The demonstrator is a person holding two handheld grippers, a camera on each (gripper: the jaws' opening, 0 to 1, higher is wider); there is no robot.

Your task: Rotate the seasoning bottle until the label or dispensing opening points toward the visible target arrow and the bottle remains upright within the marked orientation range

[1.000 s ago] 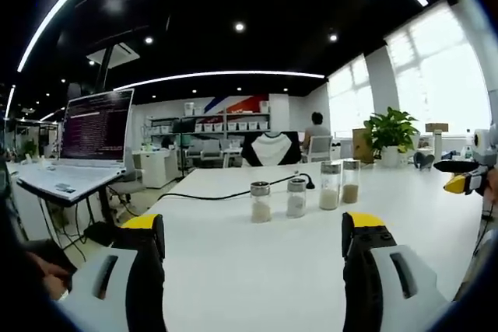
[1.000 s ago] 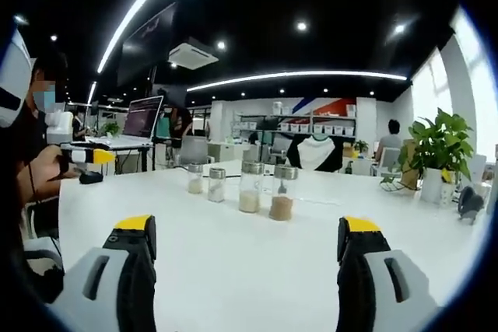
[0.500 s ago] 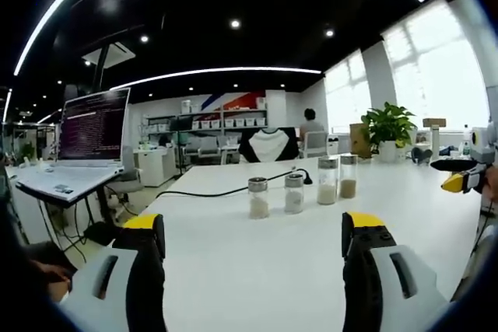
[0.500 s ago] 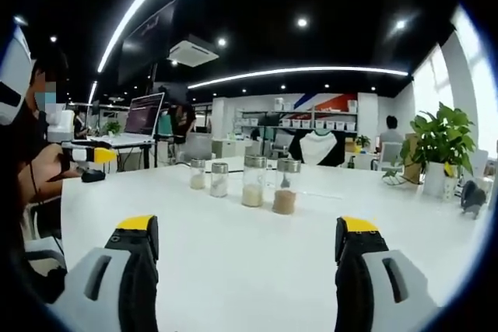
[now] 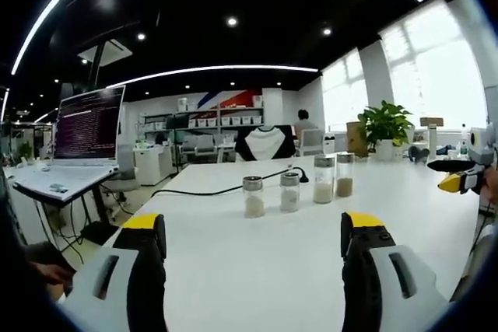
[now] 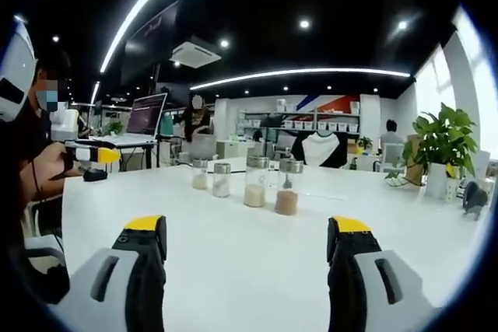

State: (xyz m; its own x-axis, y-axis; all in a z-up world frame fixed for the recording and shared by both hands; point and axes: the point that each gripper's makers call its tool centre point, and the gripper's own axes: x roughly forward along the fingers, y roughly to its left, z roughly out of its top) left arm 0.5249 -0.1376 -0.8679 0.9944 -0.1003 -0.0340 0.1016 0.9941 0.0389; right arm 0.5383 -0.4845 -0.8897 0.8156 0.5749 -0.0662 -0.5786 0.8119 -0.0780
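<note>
Several glass seasoning bottles with metal lids stand upright in a row on the white table (image 5: 257, 270). In the left gripper view the short bottle (image 5: 254, 197) is nearest, then another short one (image 5: 289, 191), then two taller ones (image 5: 324, 179) (image 5: 344, 176). In the right gripper view the tall brown-filled bottle (image 6: 287, 187) and tall pale-filled bottle (image 6: 255, 182) are nearest, the short ones (image 6: 222, 179) (image 6: 201, 174) behind. My left gripper (image 5: 253, 227) is open, well short of the row. My right gripper (image 6: 247, 227) is open too, nothing between its jaws. No arrow mark shows.
A black cable (image 5: 210, 190) runs across the table behind the bottles. A laptop (image 5: 78, 141) stands on a desk at left. A potted plant (image 6: 440, 153) stands at the table's far end. A person's hand (image 6: 47, 169) holds the other gripper (image 6: 93, 155) at left.
The right gripper's jaws have narrowed slightly and it has edged closer to the bottles. The left view has drifted a little; the bottles stand as before.
</note>
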